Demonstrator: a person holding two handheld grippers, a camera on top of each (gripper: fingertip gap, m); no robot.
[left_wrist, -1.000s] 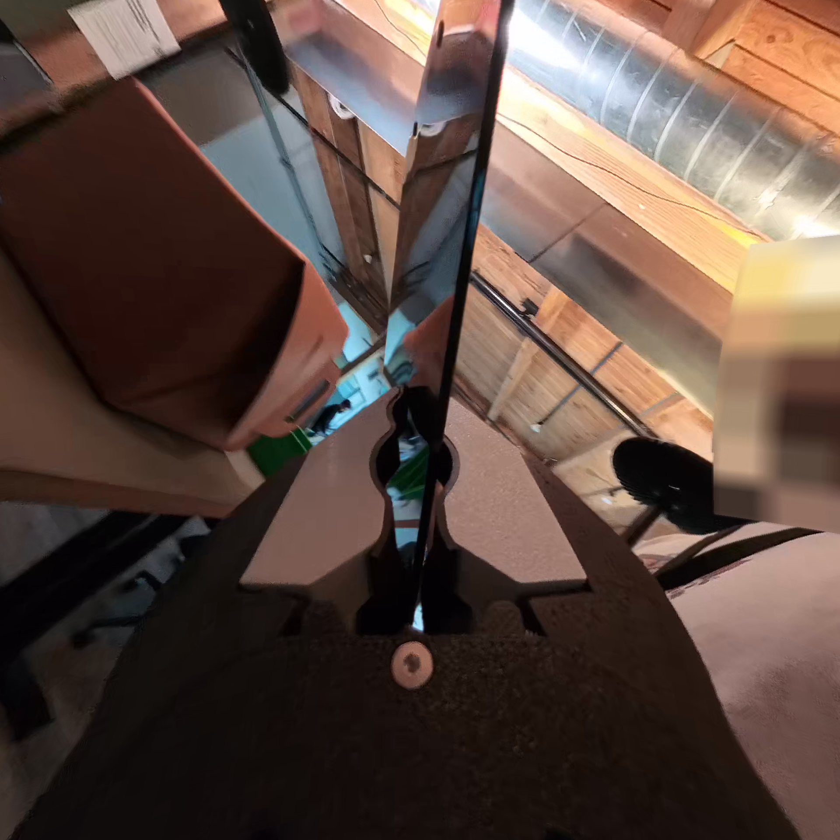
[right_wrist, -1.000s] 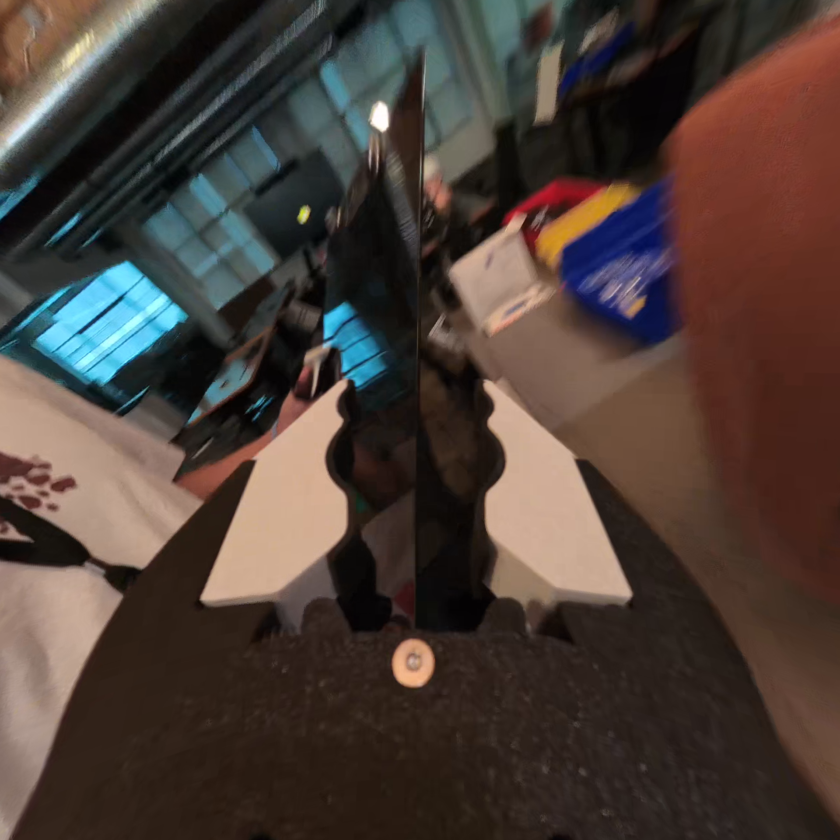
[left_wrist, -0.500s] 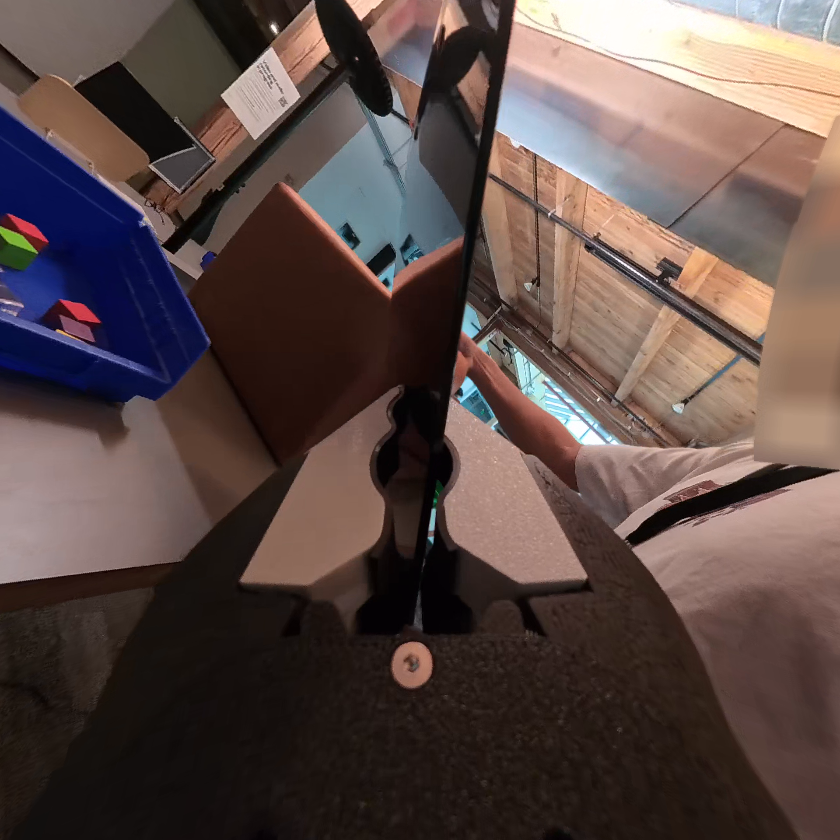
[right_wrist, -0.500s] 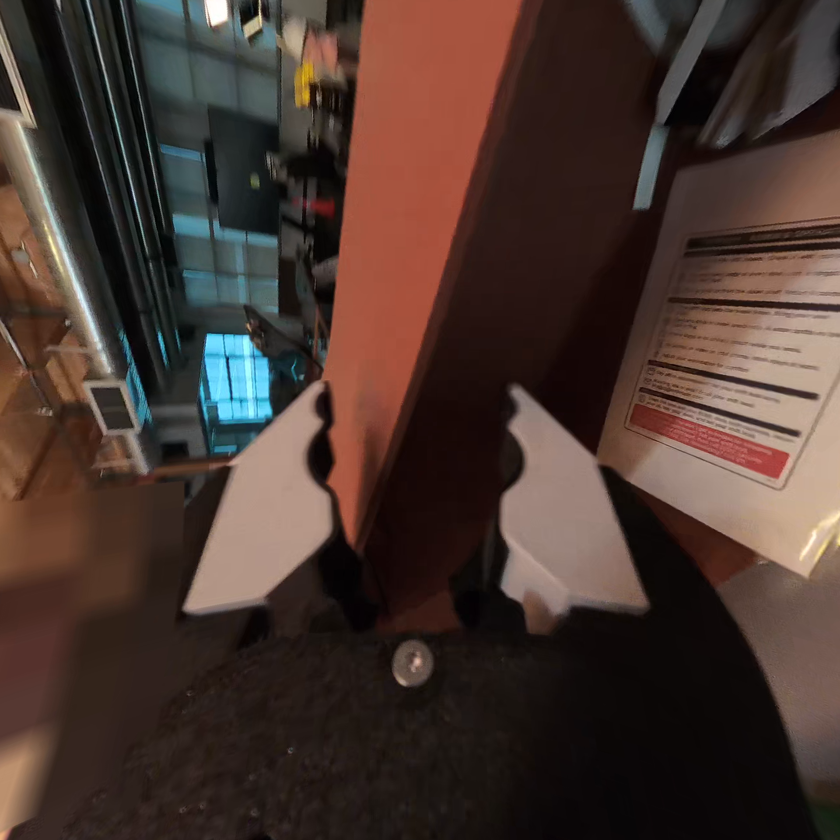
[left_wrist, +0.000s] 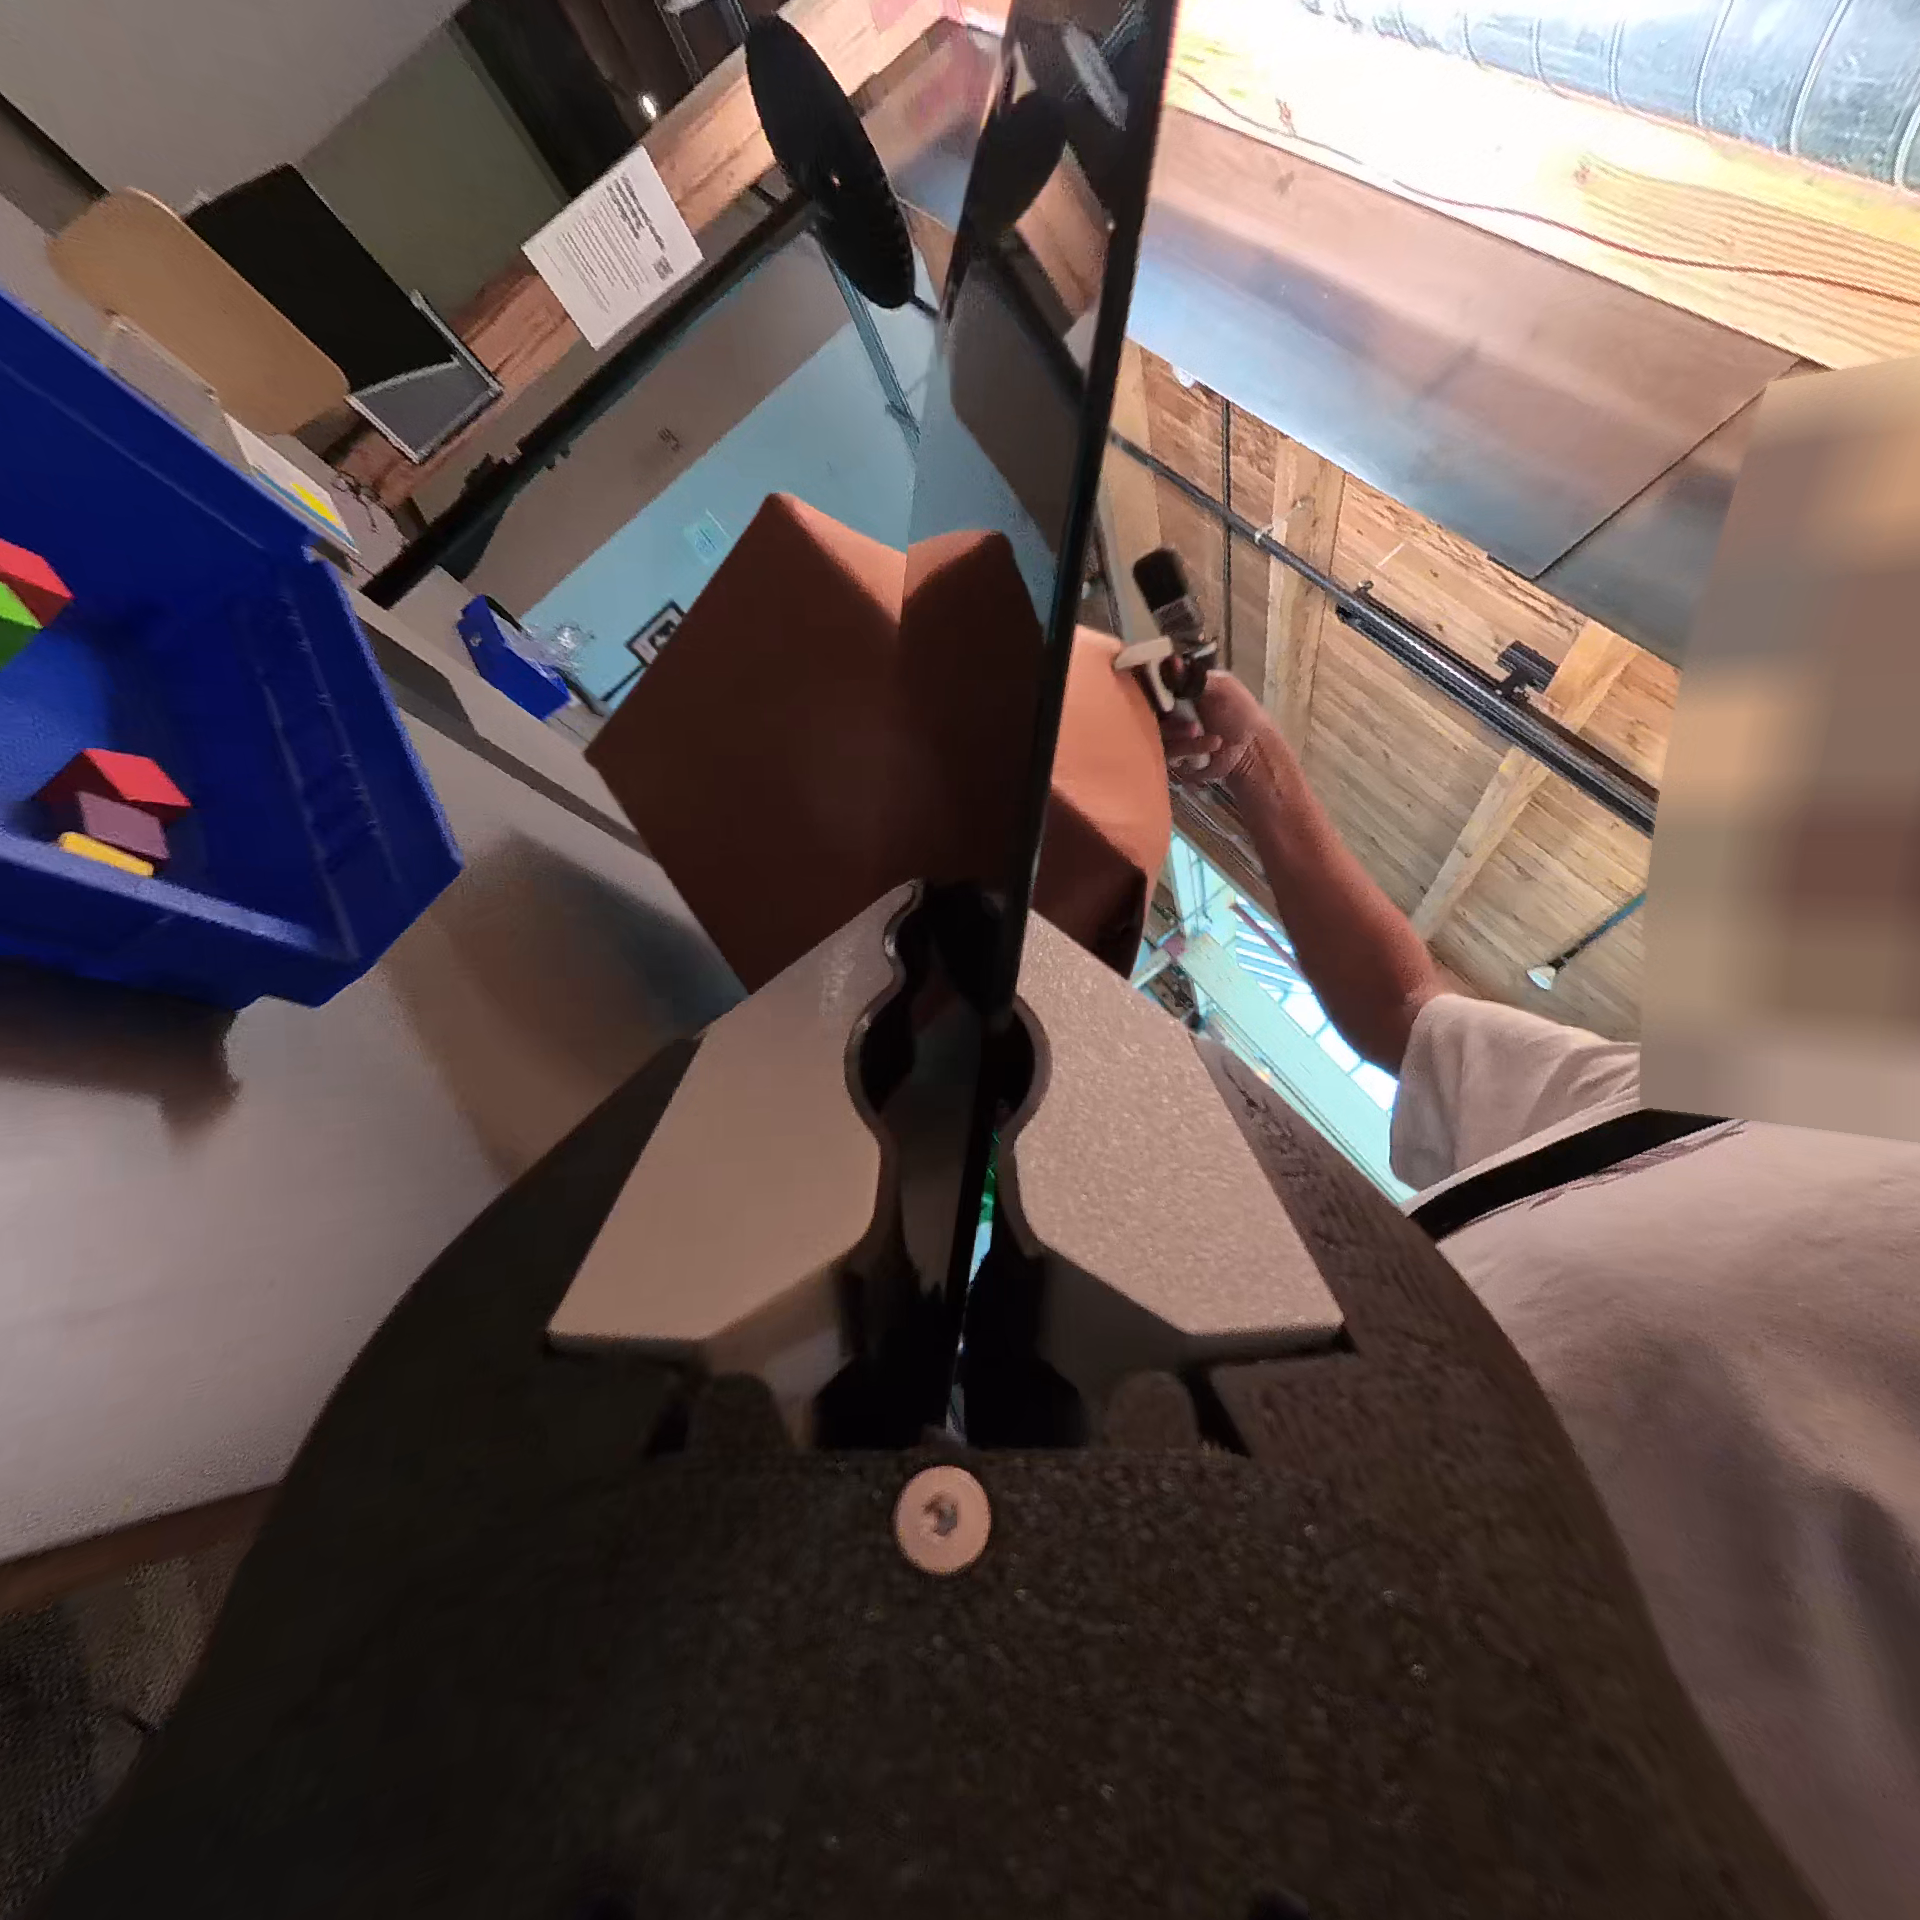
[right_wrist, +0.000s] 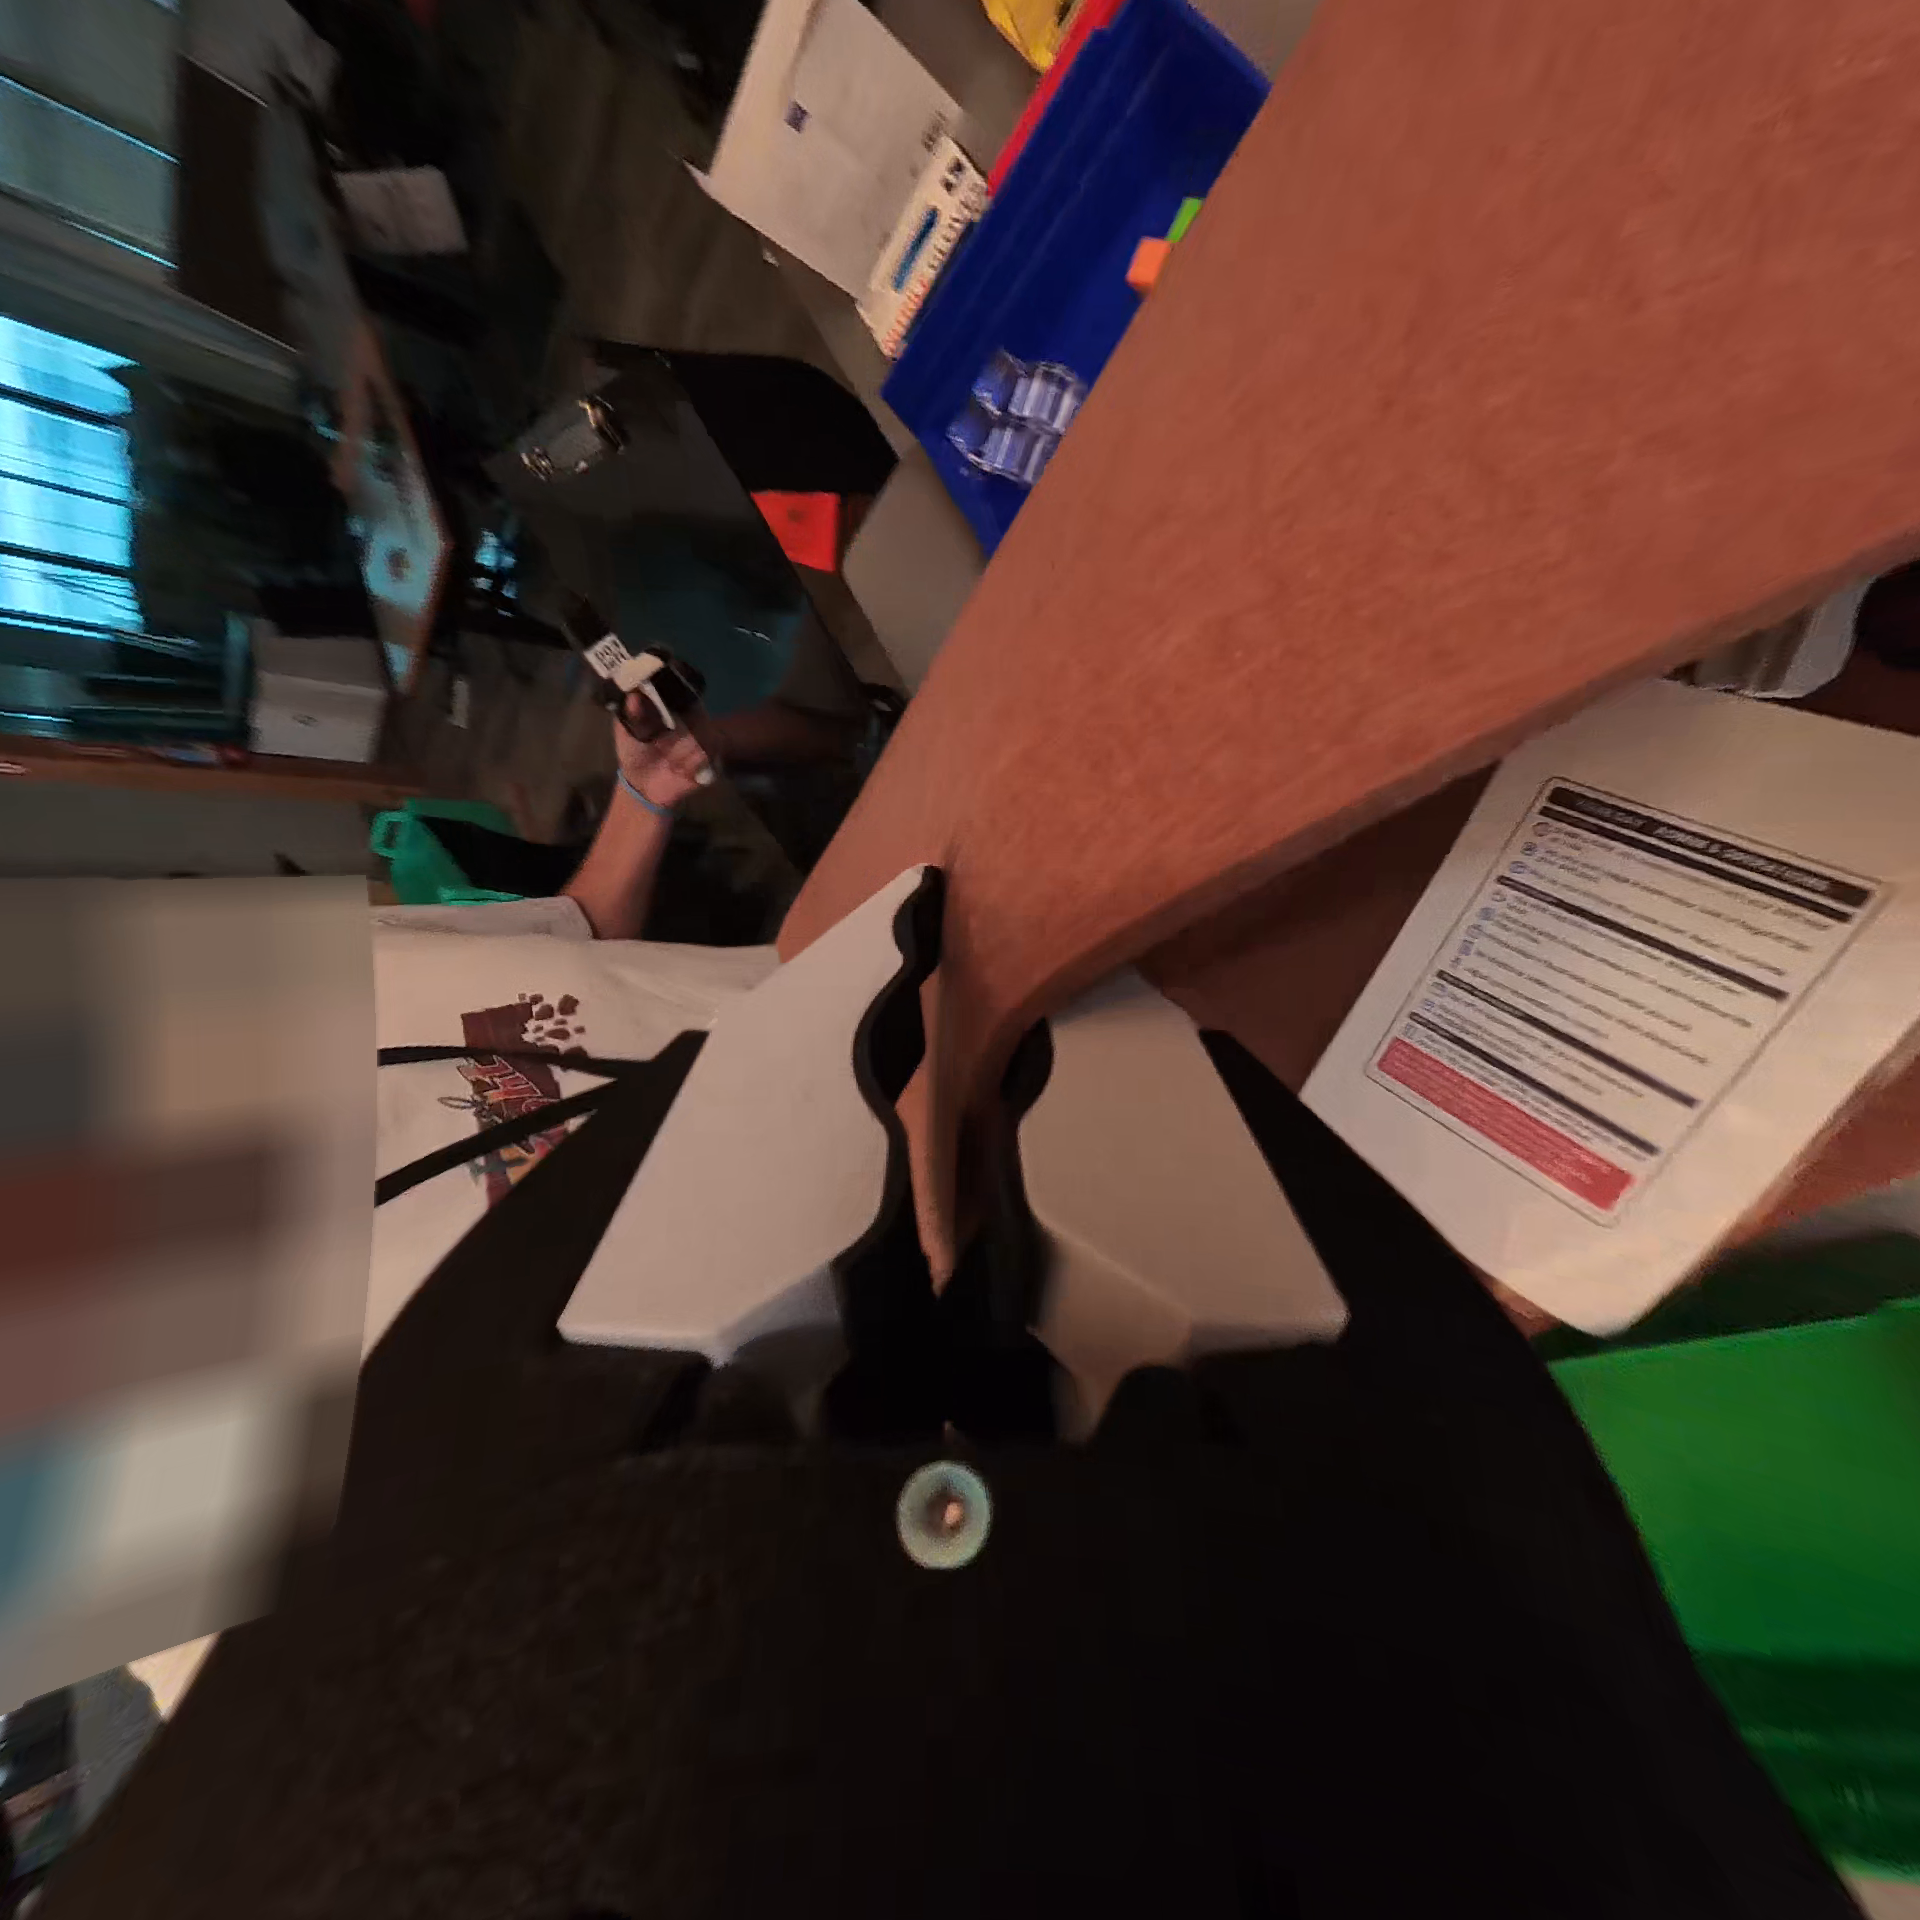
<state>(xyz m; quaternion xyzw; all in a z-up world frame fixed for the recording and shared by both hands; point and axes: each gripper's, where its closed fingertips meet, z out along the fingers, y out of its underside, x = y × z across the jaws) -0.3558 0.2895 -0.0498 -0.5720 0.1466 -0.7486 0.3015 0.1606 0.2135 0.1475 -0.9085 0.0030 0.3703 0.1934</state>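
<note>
A thin black glossy panel (left_wrist: 1023, 582) is clamped edge-on between the closed fingers of the left gripper (left_wrist: 961, 1091). A brown sleeve (right_wrist: 1403, 540) is pinched at its edge by the right gripper (right_wrist: 961, 1081). Beside the left gripper, a grey table (left_wrist: 312, 1195) is seen bearing a blue bin (left_wrist: 312, 748) of coloured blocks (left_wrist: 109, 805).

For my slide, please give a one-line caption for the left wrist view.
Left hand-held gripper shut on a thin glossy black panel, with a brown cover behind it and a blue bin on the table.
</note>
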